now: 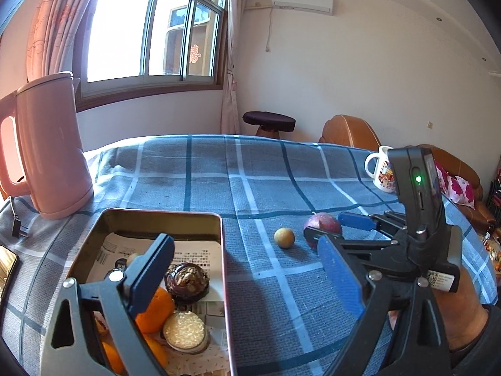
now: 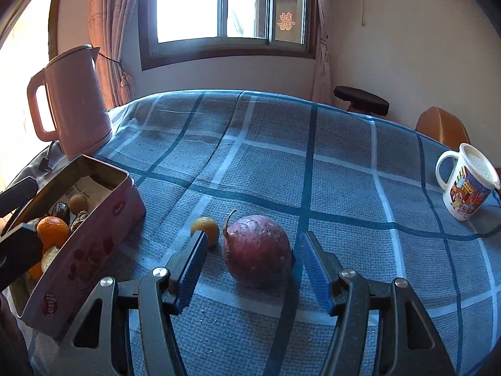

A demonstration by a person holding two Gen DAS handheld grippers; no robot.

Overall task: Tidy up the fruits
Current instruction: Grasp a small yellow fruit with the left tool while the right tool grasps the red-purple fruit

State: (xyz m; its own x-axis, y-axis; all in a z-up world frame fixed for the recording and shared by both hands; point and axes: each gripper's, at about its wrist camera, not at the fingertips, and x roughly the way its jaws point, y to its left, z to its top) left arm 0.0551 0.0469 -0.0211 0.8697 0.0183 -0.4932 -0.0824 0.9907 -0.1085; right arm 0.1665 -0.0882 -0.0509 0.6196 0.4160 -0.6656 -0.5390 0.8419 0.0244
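Note:
A round purple-red fruit with a stalk [image 2: 257, 250] lies on the blue checked cloth, between the open blue fingers of my right gripper [image 2: 252, 264], which do not touch it. It also shows in the left wrist view [image 1: 322, 224]. A small yellow fruit [image 2: 206, 228] lies just left of it, also in the left wrist view [image 1: 284, 237]. A pink metal tin [image 2: 84, 250] holds oranges [image 1: 156, 310], dark fruits and paper. My left gripper [image 1: 250, 279] is open and empty, its left finger over the tin [image 1: 224, 282].
A pink kettle [image 1: 51, 147] stands at the back left with its plug on the cloth. A white cartoon mug [image 2: 466, 185] stands at the right. A stool and a brown sofa are beyond the table. A phone edge [image 1: 6, 266] lies at far left.

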